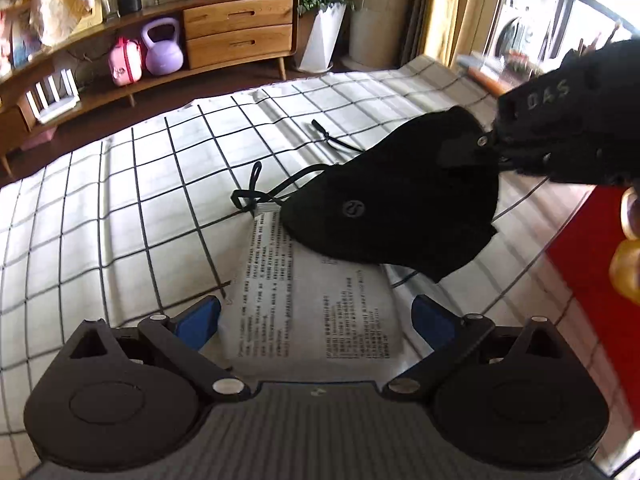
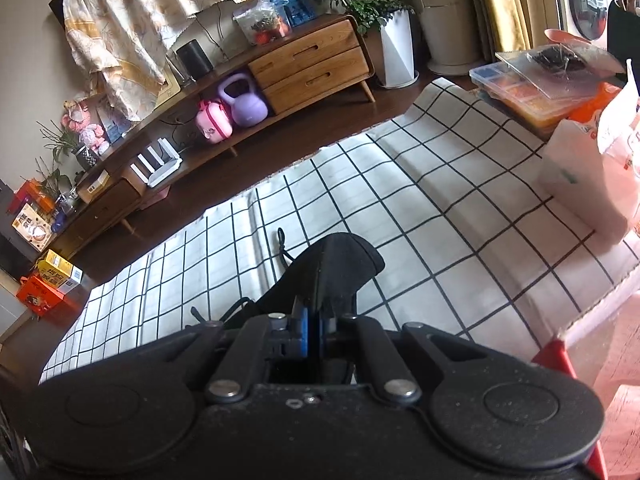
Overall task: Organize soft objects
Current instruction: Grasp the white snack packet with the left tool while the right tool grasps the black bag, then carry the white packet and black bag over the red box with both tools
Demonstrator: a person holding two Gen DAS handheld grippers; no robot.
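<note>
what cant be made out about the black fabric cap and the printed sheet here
- Black fabric cap: its underside, hidden by its own body, left wrist view.
- White printed paper sheet: text too small; near edge hidden by the open left gripper.
- Cap's gripped edge: covered by the shut right gripper, right wrist view.

My left gripper is spread wide, blue-padded fingers well apart, gripping nothing. My right gripper is closed, fingers pressed together on black fabric, and reaches in from the left gripper's upper right.
</note>
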